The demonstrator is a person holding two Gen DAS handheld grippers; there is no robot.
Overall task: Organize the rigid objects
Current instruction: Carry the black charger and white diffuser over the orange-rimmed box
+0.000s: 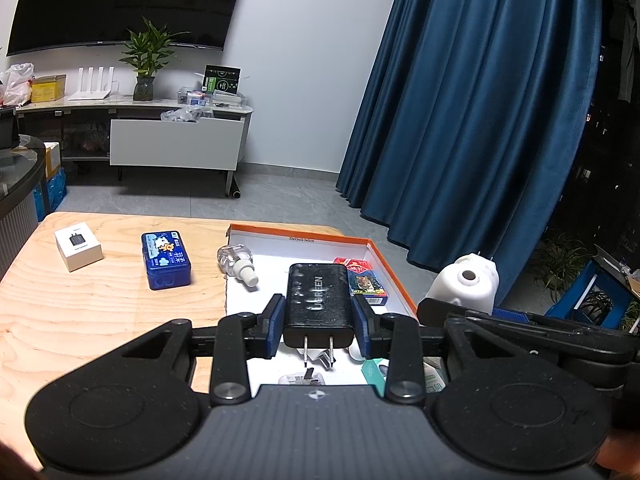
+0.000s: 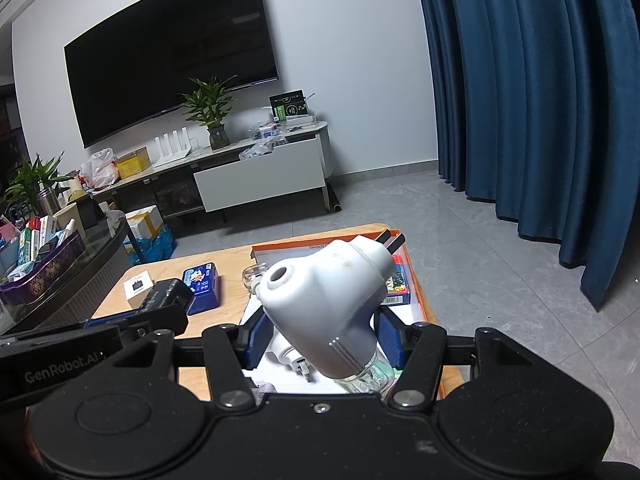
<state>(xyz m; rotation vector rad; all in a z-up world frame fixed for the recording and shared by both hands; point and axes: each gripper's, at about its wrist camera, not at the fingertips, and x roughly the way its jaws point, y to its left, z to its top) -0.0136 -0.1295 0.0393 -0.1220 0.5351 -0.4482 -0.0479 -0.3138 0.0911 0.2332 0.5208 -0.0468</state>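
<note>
1. The left gripper (image 1: 318,322) tilts downward over the orange-rimmed box lid (image 1: 394,276); its jaws are clenched on the black charger (image 1: 318,300), prongs toward the camera.
2. The right gripper (image 2: 320,340) hangs just beside it, also tilted down, jaws grasping the white plug-in vaporizer (image 2: 320,312) with a clear bottle at its base.
3. The charger is dusty and printed UGREEN.
4. In the lid lies a playing-card pack (image 1: 364,280); a clear bottle (image 1: 236,262) leans on its left rim.
5. On the tabletop (image 1: 100,320), a blue tin (image 1: 165,260) and white box (image 1: 78,249) sit apart, bare wood around them.
</note>
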